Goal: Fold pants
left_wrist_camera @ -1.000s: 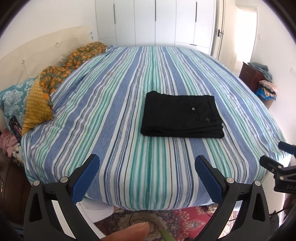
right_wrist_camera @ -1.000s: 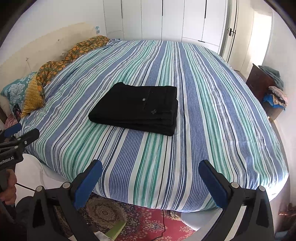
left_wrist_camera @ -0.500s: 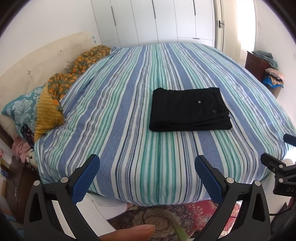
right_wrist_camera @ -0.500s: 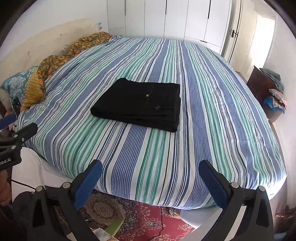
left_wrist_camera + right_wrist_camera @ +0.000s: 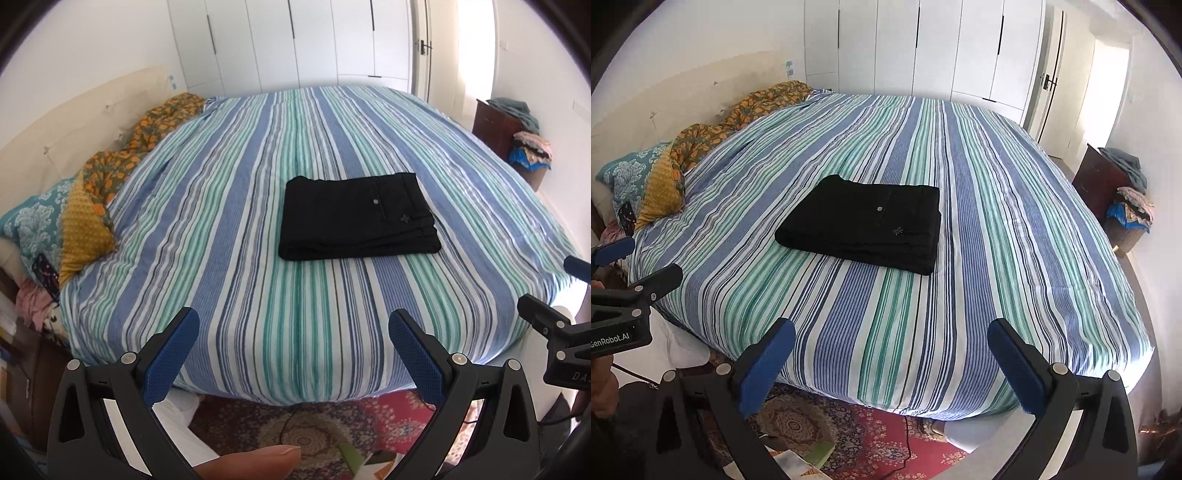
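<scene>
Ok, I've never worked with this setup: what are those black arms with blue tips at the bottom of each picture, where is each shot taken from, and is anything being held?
There is no robot arm here. A person holds a two-finger tool in each hand, and a wide-angle camera on each tool looks forward along its jaws. One picture comes from the left gripper, the other from the right gripper; each also catches the other tool at its edge. The blue parts are grip pads. On both, the jaws stand wide apart with nothing between them, so nothing is held. Ahead lies a bed with a striped cover, and on it black pants folded into a neat rectangle. Both tools are back past the bed's near edge, above a patterned rug.
</scene>
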`<control>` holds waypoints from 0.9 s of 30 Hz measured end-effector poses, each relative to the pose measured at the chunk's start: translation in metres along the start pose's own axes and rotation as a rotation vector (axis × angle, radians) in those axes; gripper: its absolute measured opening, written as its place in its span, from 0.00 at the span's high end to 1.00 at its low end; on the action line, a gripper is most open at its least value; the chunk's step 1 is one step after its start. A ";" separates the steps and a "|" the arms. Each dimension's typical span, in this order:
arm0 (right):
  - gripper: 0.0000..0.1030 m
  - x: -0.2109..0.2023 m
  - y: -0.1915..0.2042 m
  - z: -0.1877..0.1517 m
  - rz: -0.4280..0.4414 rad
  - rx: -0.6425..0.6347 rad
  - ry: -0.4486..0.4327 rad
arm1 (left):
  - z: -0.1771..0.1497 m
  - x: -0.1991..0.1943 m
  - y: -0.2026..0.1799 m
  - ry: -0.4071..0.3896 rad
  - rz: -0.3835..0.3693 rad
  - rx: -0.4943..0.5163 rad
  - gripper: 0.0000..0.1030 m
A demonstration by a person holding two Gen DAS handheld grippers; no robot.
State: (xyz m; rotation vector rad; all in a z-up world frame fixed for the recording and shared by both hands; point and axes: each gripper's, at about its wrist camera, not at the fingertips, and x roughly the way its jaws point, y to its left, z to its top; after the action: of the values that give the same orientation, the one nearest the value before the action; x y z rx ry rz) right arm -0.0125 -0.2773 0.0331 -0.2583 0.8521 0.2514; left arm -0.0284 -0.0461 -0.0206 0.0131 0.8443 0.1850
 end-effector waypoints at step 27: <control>0.00 0.029 -0.003 0.012 -0.028 0.023 0.050 | 0.007 0.024 0.007 0.076 -0.021 -0.027 0.01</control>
State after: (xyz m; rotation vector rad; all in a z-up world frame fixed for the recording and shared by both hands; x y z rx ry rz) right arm 0.0156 -0.2730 0.0186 -0.2560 0.8995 0.2098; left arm -0.0082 -0.0346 -0.0332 -0.0282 0.9173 0.1776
